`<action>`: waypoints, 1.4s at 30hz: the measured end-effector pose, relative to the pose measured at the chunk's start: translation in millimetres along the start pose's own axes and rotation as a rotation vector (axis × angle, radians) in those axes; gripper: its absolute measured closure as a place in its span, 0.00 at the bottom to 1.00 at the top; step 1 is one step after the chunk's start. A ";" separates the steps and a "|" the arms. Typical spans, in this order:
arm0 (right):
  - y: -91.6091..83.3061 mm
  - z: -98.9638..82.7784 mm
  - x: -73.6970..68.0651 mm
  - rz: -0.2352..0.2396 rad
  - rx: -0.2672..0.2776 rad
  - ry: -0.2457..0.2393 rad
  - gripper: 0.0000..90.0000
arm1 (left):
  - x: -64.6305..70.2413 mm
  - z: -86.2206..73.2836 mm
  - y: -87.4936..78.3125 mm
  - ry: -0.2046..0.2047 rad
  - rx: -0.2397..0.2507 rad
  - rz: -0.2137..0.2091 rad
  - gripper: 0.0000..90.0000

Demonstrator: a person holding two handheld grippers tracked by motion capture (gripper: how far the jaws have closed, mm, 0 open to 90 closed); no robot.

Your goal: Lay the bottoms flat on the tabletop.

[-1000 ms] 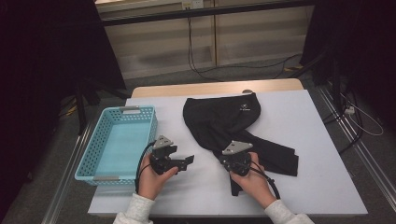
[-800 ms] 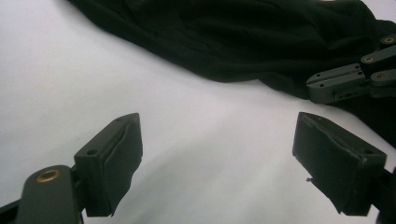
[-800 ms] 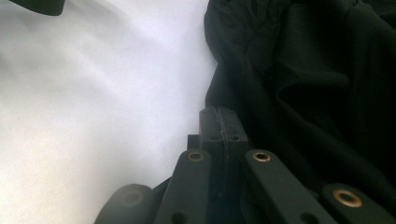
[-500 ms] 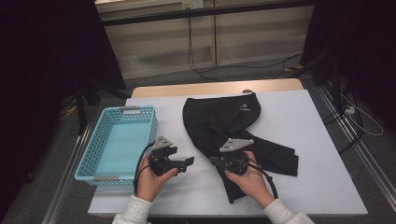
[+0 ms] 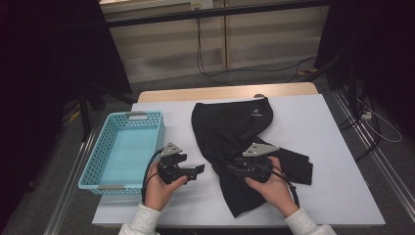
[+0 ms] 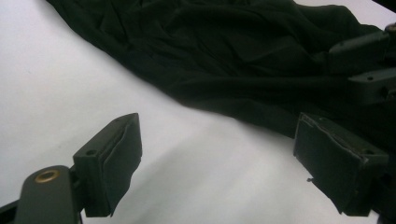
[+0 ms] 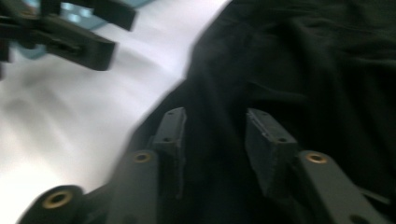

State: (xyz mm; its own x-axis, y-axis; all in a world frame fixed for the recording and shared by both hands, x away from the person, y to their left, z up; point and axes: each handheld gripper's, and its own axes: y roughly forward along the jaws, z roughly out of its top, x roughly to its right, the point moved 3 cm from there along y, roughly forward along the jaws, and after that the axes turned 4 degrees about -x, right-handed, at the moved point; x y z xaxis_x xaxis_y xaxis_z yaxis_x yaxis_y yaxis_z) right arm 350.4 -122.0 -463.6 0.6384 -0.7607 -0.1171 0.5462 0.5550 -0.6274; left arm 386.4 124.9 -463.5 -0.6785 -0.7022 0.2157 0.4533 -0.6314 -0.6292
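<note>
A black garment (image 5: 235, 142) lies crumpled on the white tabletop (image 5: 337, 161), spread from near the far edge at the middle down toward the near edge, with one leg or sleeve folded out toward the right edge. A small white logo shows on its far part.

The right tool (image 5: 234, 171) sits over the lower left part of the garment, pointing toward the left edge. In the right gripper view its jaws stand partly apart, having just been opening, with the dark cloth lying under and between them; the pads (image 7: 266, 140) do not press on it, though the picture is blurred.

The left tool (image 5: 198, 169) is held just left of the garment's edge, over bare tabletop, pointing at the right tool. In the left gripper view its jaws are spread wide with nothing between them, only white surface below, and the garment's (image 6: 233, 60) edge just beyond.

A light blue plastic basket (image 5: 98, 156) stands at the left edge of the tabletop, near the left hand (image 5: 159, 183).
</note>
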 end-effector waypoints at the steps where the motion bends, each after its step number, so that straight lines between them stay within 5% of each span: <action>1: -1.1 -1.0 1.8 -0.011 0.001 0.004 0.61 | -0.2 0.0 1.3 -0.009 0.013 0.006 0.21; 19: -10.5 -32.1 26.4 -0.176 -0.123 -0.005 0.67 | 30.0 9.5 25.0 0.001 -0.031 -0.066 0.25; 31: -19.4 -40.6 32.1 -0.140 -0.106 0.029 0.89 | 52.8 3.9 44.6 0.017 -0.082 -0.081 0.27; 34: -20.5 -41.6 30.6 -0.137 -0.107 0.024 0.88 | 57.1 2.1 47.8 -0.009 -0.099 -0.095 0.31; 42: -21.8 -41.8 25.3 -0.127 -0.118 -0.002 0.82 | 56.4 -2.8 50.2 -0.048 -0.130 -0.119 0.69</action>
State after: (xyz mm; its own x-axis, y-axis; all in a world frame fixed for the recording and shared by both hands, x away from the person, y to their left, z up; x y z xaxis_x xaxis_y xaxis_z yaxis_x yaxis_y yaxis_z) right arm 332.0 -167.5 -485.1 0.5696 -0.8213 -0.0300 0.5552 0.4114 -0.7228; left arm 369.3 54.5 -485.0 -0.6931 -0.6420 0.3277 0.2909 -0.6651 -0.6878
